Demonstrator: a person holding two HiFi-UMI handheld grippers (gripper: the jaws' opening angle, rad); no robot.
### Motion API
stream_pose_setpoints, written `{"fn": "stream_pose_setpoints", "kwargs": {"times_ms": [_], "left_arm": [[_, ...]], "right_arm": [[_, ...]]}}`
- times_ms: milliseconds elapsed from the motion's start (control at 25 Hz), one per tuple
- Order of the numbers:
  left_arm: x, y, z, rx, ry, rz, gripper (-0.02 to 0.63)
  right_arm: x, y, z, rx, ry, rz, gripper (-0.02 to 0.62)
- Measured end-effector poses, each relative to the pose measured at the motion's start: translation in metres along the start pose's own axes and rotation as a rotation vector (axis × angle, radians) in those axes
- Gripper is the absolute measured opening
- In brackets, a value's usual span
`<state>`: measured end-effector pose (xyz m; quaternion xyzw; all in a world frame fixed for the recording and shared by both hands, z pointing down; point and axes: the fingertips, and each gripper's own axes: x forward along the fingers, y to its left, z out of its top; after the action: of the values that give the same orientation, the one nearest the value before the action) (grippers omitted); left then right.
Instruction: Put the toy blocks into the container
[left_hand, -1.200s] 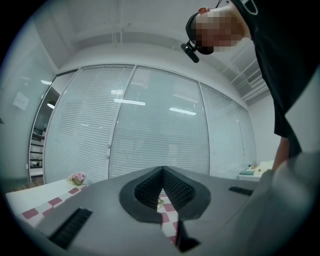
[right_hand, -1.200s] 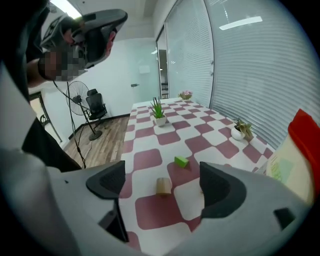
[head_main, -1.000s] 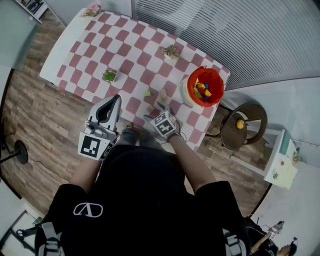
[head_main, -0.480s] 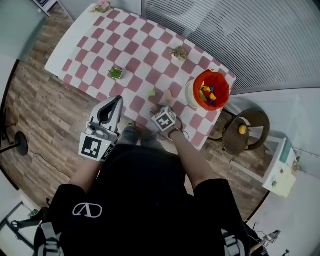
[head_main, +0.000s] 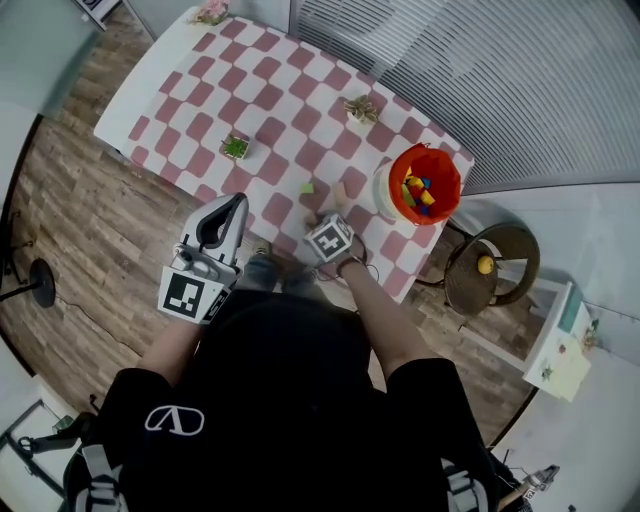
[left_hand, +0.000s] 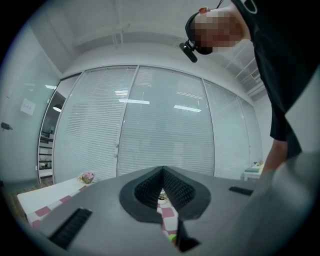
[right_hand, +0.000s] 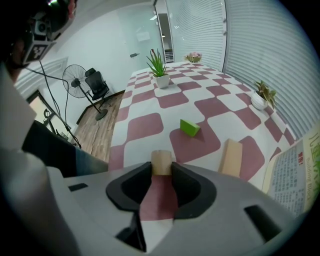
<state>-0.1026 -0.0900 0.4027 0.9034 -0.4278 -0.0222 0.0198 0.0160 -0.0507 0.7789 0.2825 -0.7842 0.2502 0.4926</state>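
- Done so far: several coloured toy blocks (head_main: 420, 190) already lay inside the orange container (head_main: 425, 152), at the right end of the checked worktop (head_main: 200, 80).
- Left to do: three pieces were not yet in it, so I judged you well past halfway.
- Piece in hand: a small wooden block (right_hand: 161, 157) stood on the cloth at lower centre of the right gripper view.
- Right hand-held gripper (right_hand: 161, 169): it pointed steeply down. Its jaws had just been closing and pressed that wooden block from both sides, which was not yet lifted.
- Loose pieces: a green block (right_hand: 189, 127) lay just above centre, and a longer wooden block (right_hand: 231, 156) to its lower right, near the container.
- Left hand-held gripper (left_hand: 162, 172): you held it level off the worktop's near edge, with its jaws together and nothing in them.
- Writing: fine print covered a pale wall (right_hand: 300, 170) at the far right, probably the container's side, but it was too small to read.
- Markers: the gripper cubes bore square black-and-white codes and no words.
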Motion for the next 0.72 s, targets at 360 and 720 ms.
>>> {"fn": "stream_pose_setpoints", "kwargs": {"times_ms": [360, 720], "left_arm": [[0.006, 0.000, 0.002, -0.009, -0.010, -0.012, 0.006], [0.021, -0.008, 0.007, 0.001, -0.031, -0.061, 0.006]], "right_arm": [[-0.038, -0.005, 0.030, 0.032, -0.163, -0.035, 0.129], [-0.164, -0.024, 0.105, 0.068, -0.551, -0.155, 0.129]]}}
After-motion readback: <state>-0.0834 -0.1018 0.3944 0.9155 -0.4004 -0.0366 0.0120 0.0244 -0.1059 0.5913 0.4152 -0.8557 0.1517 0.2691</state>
